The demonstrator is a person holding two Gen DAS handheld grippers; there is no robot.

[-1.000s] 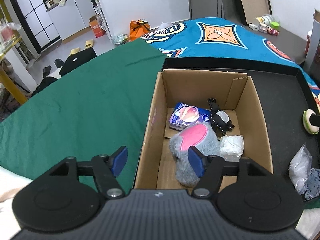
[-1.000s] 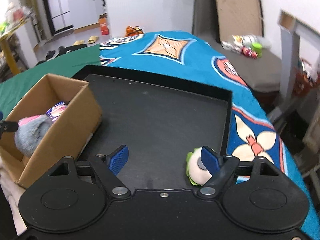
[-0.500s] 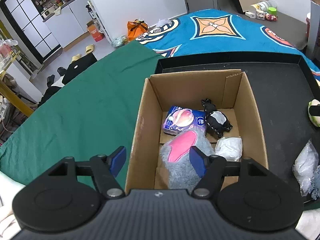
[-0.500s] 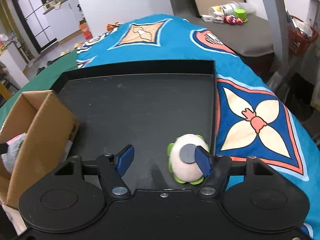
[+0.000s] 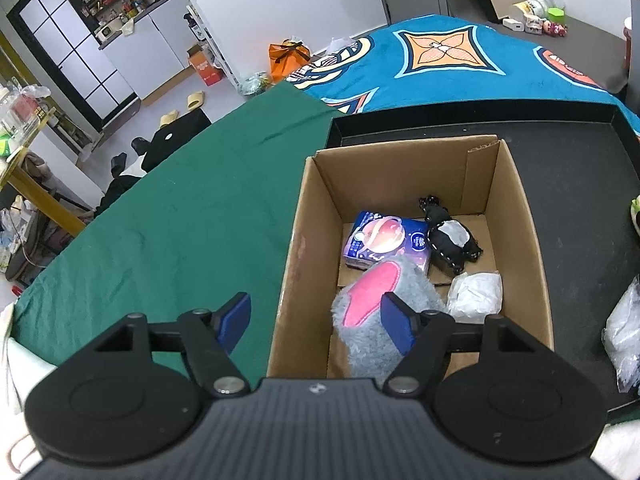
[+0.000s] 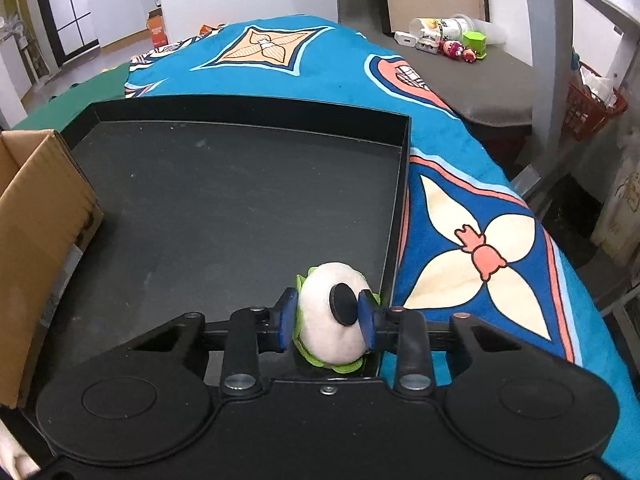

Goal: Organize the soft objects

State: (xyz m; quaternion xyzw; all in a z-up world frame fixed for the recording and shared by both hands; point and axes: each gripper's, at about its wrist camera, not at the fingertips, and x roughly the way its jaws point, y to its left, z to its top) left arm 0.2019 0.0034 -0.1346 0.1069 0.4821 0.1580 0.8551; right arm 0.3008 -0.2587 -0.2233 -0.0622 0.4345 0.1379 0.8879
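Observation:
In the right wrist view a round white plush toy (image 6: 316, 308) with a green frill and a black spot sits in the near right corner of the black tray (image 6: 240, 200). My right gripper (image 6: 328, 312) is closing on it, and both blue pads press its sides. In the left wrist view my left gripper (image 5: 316, 316) hangs open and empty over the left wall of the cardboard box (image 5: 516, 216). Inside the box lie a grey and pink plush (image 5: 372, 320), a tissue pack (image 5: 384, 240), a black and white plush (image 5: 452, 240) and a white crumpled bag (image 5: 476, 296).
The cardboard box (image 6: 40, 208) stands at the tray's left end. A clear plastic bag (image 5: 624, 332) lies on the tray right of the box. Green cloth (image 5: 180, 220) covers the table on the left, a blue patterned cloth (image 6: 480, 240) on the right.
My right gripper came down around the white plush toy and its jaws closed onto it. The left gripper stayed over the box, open.

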